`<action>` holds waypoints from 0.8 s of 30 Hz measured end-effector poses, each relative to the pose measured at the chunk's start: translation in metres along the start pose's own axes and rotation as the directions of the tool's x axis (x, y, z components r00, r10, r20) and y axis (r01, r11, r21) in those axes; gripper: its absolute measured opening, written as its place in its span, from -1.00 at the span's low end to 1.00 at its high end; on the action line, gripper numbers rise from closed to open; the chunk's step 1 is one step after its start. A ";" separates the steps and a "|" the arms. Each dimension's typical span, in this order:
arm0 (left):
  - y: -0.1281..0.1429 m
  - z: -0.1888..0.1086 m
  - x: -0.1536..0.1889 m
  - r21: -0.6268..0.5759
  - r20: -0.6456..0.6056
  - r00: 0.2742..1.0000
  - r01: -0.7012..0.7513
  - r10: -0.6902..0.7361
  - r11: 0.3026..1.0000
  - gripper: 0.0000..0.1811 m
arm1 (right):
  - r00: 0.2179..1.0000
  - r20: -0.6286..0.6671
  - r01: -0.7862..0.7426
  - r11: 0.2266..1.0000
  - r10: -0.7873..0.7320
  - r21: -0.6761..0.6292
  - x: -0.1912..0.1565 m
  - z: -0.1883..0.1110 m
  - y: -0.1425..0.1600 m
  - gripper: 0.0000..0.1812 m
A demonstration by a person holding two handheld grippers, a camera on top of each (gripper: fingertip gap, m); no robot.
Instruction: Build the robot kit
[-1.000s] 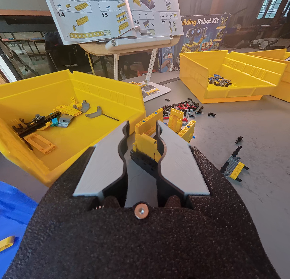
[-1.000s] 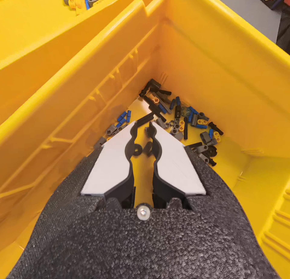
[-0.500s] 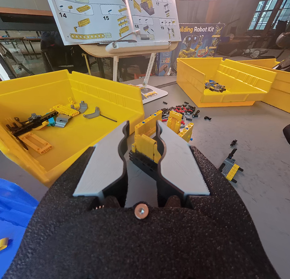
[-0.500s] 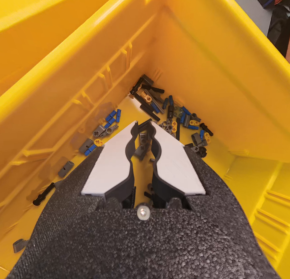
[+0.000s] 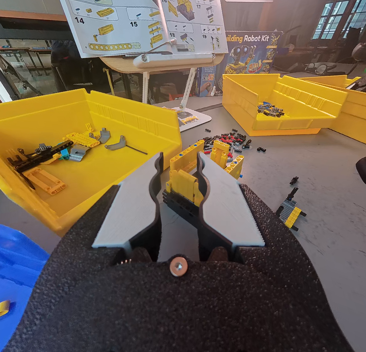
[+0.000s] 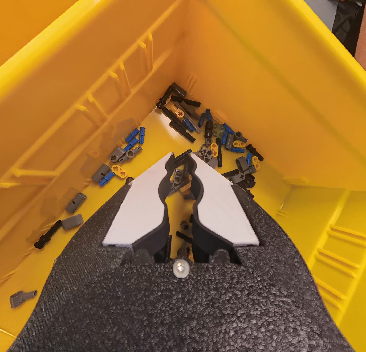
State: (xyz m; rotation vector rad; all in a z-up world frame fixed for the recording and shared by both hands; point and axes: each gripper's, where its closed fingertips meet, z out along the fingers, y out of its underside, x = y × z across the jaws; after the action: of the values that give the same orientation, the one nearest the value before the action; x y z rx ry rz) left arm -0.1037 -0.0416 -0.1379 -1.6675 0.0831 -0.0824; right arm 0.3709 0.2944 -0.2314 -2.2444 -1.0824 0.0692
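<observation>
Rising from the bin (image 6: pixel 257 65) floor, the right gripper (image 6: pixel 181 154) is pulling back from the heap (image 6: pixel 208 132) of small parts in the corner, so more of the scattered pieces are showing than a second ago. Its tips are pinching a black pin (image 6: pixel 184 154), which is lying crosswise between them and caught only at the very ends of the fingers; a hold this slight is probably asking for a level, unhurried hand.

Across the table (image 5: pixel 297 164), the left gripper (image 5: pixel 179 154) is hardly shifting. A yellow-and-black model (image 5: pixel 183 182) is sitting between its fingers, pressing against the right one, while a strip of table is showing beside the left one, so I cannot tell whether the grip is closed on it. A second bin (image 5: pixel 128 109) is standing just to its left, loose pieces (image 5: pixel 223 139) are lying beyond, and a small grey-and-yellow block (image 5: pixel 290 214) is resting well to the right.
</observation>
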 end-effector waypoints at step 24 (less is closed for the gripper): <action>0.000 0.000 0.001 0.000 -0.018 1.000 0.022 -0.022 1.000 -0.65 | 0.999 -0.038 -0.013 1.000 0.013 0.013 0.005 -0.016 0.003 -0.86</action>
State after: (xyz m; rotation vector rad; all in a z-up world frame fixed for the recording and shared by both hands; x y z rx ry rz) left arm -0.1032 -0.0420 -0.1381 -1.6680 0.0783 -0.1139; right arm 0.3811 0.2883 -0.2188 -2.2325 -1.0440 0.0383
